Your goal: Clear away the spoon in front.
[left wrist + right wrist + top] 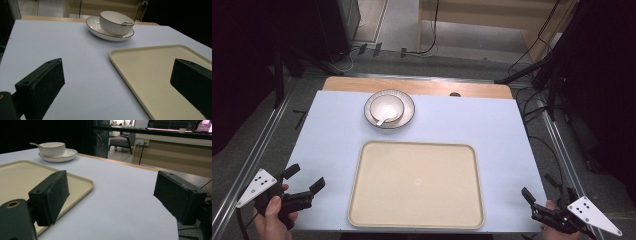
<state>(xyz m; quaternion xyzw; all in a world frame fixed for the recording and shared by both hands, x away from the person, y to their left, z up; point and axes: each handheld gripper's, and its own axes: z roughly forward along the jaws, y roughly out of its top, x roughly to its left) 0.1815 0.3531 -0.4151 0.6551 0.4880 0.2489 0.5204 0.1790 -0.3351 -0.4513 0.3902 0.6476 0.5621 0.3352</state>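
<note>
Cream plastic rectangular tray (pixel 416 184) with rounded corners sits flat at the near centre of the bench (pixel 327 125); we see nothing on it. Bench top is a pale blue-white sheet, with a wooden strip (pixel 417 86) showing along the far edge.

Beyond the tray, well apart from it and slightly to the left, we have a white ribbed ceramic saucer with a dark rim (pixel 406 119). A white ribbed ceramic bowl (pixel 387 107) stands upright in the middle of the saucer. A small white spoon (pixel 382 120) rests in the bowl, handle leaning over the rim toward the near side.

Left hand-held gripper (pixel 304 180), black with a grey three-cornered plate on top, is at the near left corner of the bench, held in the person's left hand (pixel 274 212). Jaws spread wide, nothing between them. In the left gripper view one jaw sits over the bare bench and the other over the tray's near left part; we cannot tell whether it touches the tray.

Right hand-held gripper (pixel 539 191), same build, is at the near right corner, held in the person's right hand (pixel 557 230). Jaws also spread wide and empty. In the right gripper view one jaw overlaps the tray's edge in the picture and the other hangs near the bench's right edge.

Both grippers are beside the tray and well apart from bowl and saucer.

Around the bench we see dark floor, cables (pixel 532 55) and a metal frame rail (pixel 257 150).
</note>
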